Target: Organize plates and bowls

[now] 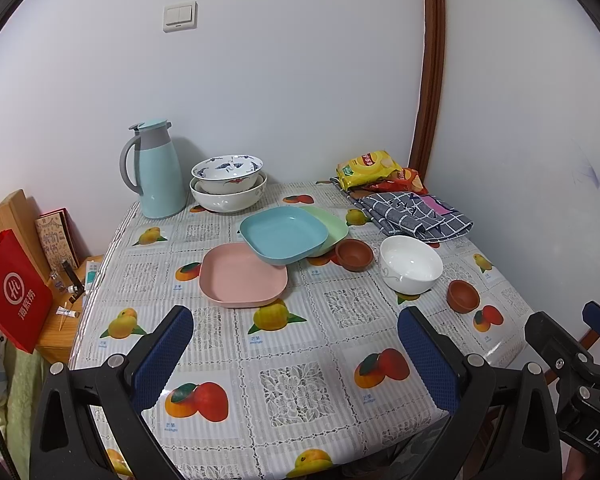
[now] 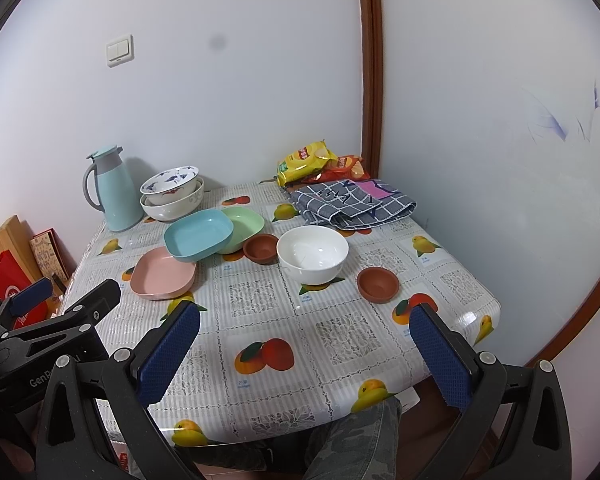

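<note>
Holding both grippers wide and empty, we are eyeing the white bowl [image 2: 312, 254] at frame centre: fragile, slippery, best gripped at its rim.

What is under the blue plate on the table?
The blue plate rests tilted on the green plate behind it and overlaps the far rim of the pink plate. Most of the green plate is covered, so its inside cannot be seen.

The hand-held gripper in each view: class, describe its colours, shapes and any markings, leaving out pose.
The left hand-held gripper has a black plastic frame with triangular cut-outs, silver rivets, and two flat fingers faced with dark blue textured pads. The right hand-held gripper is built the same way. White lettering marks each body: "GenR" shows on the left one, "DA" on the right.
</note>
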Tool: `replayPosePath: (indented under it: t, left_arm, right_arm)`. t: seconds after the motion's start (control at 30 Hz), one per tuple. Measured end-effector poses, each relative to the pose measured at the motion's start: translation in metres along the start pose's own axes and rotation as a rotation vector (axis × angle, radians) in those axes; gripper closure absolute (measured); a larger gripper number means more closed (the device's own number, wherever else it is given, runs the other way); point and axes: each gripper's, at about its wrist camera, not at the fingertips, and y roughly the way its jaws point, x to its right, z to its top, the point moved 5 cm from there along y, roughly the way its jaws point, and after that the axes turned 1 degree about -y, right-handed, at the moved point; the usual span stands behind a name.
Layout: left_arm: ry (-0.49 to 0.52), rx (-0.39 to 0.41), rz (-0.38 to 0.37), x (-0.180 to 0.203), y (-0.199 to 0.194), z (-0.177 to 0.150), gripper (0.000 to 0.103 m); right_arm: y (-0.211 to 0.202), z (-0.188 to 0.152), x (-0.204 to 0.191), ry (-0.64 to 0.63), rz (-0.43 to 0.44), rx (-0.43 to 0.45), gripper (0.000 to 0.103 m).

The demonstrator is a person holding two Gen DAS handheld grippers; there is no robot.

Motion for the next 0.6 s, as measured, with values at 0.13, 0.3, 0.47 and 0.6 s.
replayPosePath:
  t: [0.13, 0.3, 0.47, 0.6]
  left_arm:
    - [0.000, -0.001, 0.000, 0.0001, -0.0002, -0.0004, 0.000]
    - [0.000, 0.000, 0.000, -0.0003, -0.0005, -0.0004, 0.000]
    - [-0.004, 0.000, 0.002, 0.0009, 0.0000, 0.0010, 0.000]
    - [-0.004, -0.001, -0.004, 0.0011, 0.0003, 0.0033, 0.000]
  right_arm:
    - [-0.0003, 0.0003, -0.0002, 0.001, 0.001, -0.001, 0.000]
    - [-0.0009, 0.0015, -0.0015, -0.002, -0.002, -0.003, 0.000]
    - [-0.0005, 0.0030, -0.0014, -0.004, -0.002, -0.003, 0.000]
    - [0.0008, 0.0032, -0.0002, -0.001, -0.001, -0.002, 0.000]
